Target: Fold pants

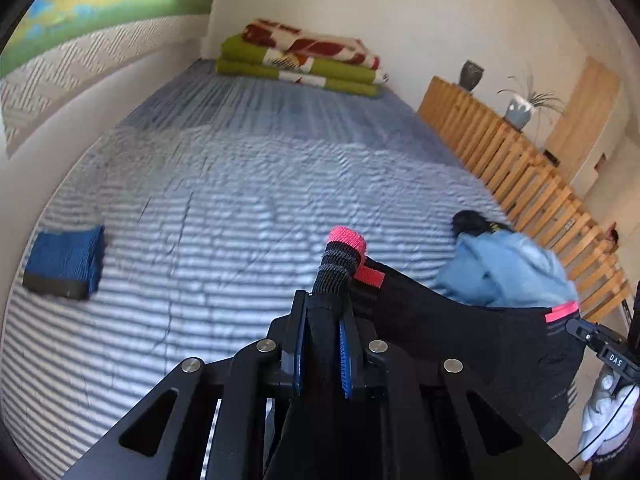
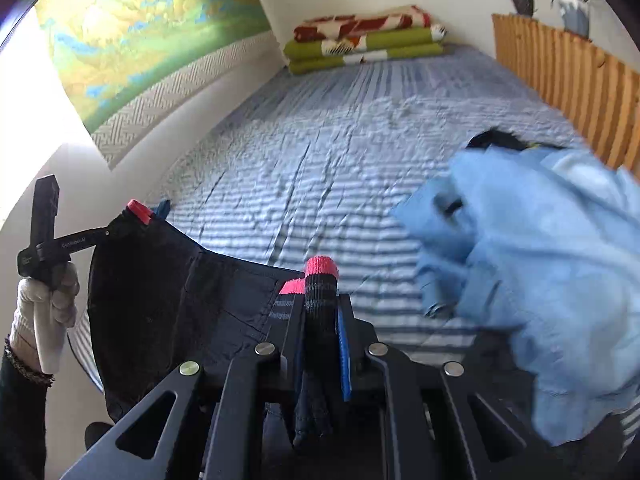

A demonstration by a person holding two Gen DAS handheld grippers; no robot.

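folded blue cloth (image 1: 66, 264) far L on striped bed (image 1: 248, 184) | L gripper (image 1: 323, 320) clamped on pants (image 1: 460, 332) waistband | pants stretched btwn grippers, above bed | R gripper (image 2: 322, 312) clamped on other waistband end | lt-blue garment (image 2: 540, 280) R

Striped bedspread (image 1: 240, 208); folded blankets (image 1: 304, 60); blue folded cloth (image 1: 66, 260); light-blue garment (image 2: 540, 272); wooden slats (image 1: 520, 168)

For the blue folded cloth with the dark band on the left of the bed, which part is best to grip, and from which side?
Grip the folded blue cloth at its thick near edge, along the dark band, coming low from the foot of the bed. It lies flat and apart from other things, and the stacked layers there probably give the fingers something to pinch. Both grippers now hold the black pants.
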